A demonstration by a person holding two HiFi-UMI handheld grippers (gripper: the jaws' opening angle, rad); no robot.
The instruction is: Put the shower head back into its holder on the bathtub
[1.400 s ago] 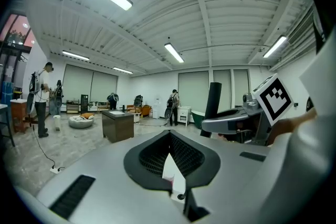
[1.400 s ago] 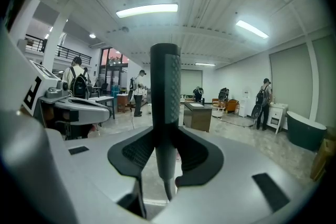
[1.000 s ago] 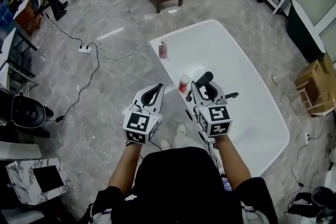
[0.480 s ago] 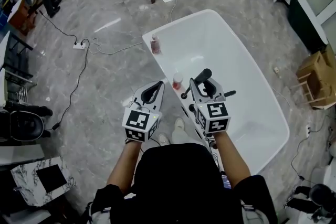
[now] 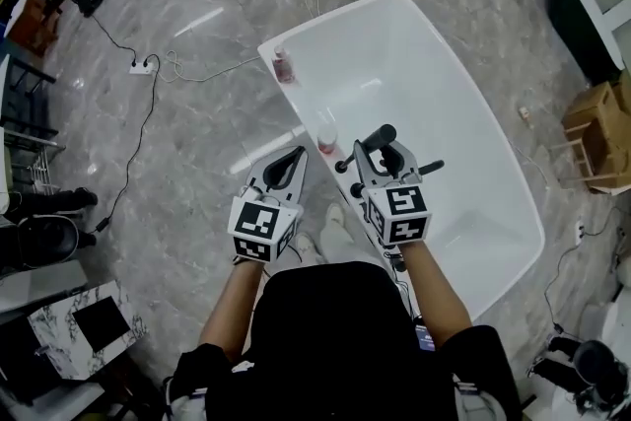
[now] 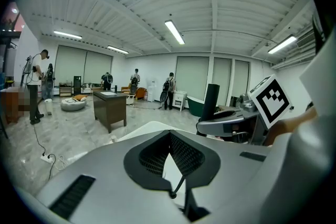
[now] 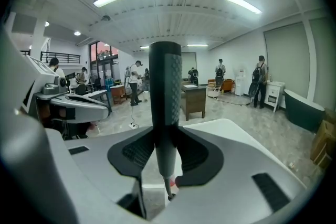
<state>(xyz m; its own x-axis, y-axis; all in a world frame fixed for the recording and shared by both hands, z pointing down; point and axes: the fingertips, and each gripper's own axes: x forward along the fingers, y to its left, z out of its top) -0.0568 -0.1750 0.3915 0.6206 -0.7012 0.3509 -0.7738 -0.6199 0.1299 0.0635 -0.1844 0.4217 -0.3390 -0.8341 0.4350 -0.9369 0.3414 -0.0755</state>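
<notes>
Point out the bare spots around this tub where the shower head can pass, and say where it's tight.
Free: the bathtub basin beyond the right gripper, and the near rim between the far bottle and the near bottle. Tight: the rim at the near bottle, close beside the shower head that the right gripper holds, with the left gripper alongside.

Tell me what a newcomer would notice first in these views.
The big white bathtub fills the middle of the head view, on a grey marbled floor. Over its near left side, the right gripper is clamped on a dark shower head that stands upright between its jaws. The left gripper beside it is shut and empty.
</notes>
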